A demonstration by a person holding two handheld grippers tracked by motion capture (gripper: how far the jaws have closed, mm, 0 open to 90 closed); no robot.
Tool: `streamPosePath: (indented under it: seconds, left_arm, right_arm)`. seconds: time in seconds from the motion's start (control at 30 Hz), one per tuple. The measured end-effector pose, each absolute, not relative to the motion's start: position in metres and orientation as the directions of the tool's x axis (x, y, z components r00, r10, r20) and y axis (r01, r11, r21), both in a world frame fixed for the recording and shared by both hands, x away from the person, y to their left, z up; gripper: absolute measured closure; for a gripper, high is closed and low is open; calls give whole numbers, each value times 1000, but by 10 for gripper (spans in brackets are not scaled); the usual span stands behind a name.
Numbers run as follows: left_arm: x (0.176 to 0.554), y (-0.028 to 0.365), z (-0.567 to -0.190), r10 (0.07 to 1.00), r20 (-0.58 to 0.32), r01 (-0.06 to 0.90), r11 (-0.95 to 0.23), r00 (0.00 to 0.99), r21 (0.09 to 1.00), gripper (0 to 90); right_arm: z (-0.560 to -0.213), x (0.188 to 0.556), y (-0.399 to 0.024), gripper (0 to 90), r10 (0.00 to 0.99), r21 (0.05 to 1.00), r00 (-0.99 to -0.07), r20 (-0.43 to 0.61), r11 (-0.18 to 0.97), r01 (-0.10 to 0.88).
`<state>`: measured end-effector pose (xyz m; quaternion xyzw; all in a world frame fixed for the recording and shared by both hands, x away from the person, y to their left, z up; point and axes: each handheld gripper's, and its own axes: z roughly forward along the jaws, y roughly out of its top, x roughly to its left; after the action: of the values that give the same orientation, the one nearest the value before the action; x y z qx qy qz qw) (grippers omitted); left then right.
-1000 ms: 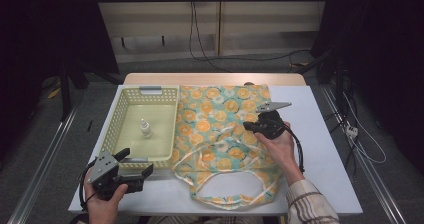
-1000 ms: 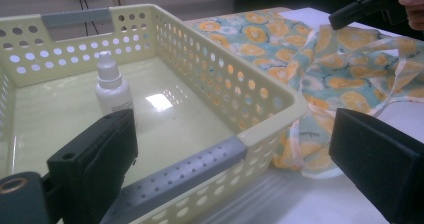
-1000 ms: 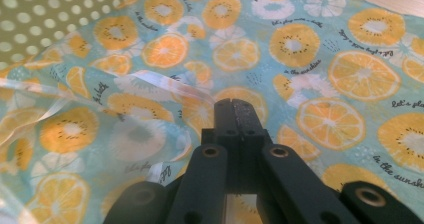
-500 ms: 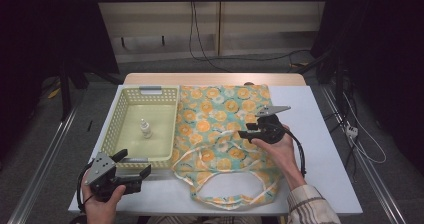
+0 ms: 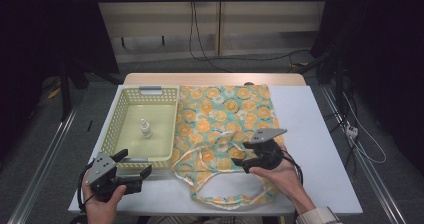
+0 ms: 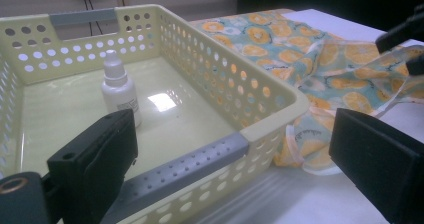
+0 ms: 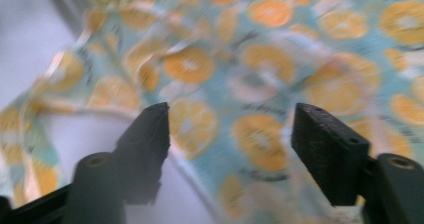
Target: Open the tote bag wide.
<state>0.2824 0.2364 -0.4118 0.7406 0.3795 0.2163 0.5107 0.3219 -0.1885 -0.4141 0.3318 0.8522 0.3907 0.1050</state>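
**Both grippers open, bag flat on table**

Left gripper (image 5: 134, 170) low at near-left corner, jaws wide, nothing in them, aimed at basket (image 5: 112, 134) holding small bottle (image 5: 145, 128). Orange-print bag (image 5: 225, 114) lies right of basket. Right gripper (image 5: 240, 159) over bag's near edge, level, pointing left; jaws just opened, nothing gripped.

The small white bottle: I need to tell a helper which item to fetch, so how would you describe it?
Look on the white table for the pale yellow perforated basket left of the orange-print cloth bag. The small white bottle stands upright inside it on the basket floor. It is the one thing in the basket, with a narrow cap.
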Motion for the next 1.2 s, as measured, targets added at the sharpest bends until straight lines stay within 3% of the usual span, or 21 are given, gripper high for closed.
streamPosePath:
  seconds: [0.2, 0.43, 0.63, 0.87, 1.2]
  left_arm:
    - [284, 236, -412, 777, -69, 342, -194, 626, 920, 52]
    - [284, 235, -412, 773, -73, 342, -192, 630, 920, 52]
    - [284, 235, -412, 774, -73, 342, -191, 629, 920, 52]
    - [284, 236, -412, 778, -72, 343, -190, 624, 920, 52]
    - [284, 236, -412, 777, -71, 343, -193, 626, 919, 52]
  right_arm:
    - [-434, 320, -166, 430, 594, 675, -801, 76, 561, 480]
    - [-447, 322, -161, 441, 584, 632, -807, 92, 592, 500]
    - [-450, 324, -161, 566, 591, 607, -803, 80, 610, 510]
    - [-450, 331, -166, 757, 618, 600, -769, 164, 557, 575]
    - [-444, 333, -172, 833, 633, 629, -753, 178, 515, 582]
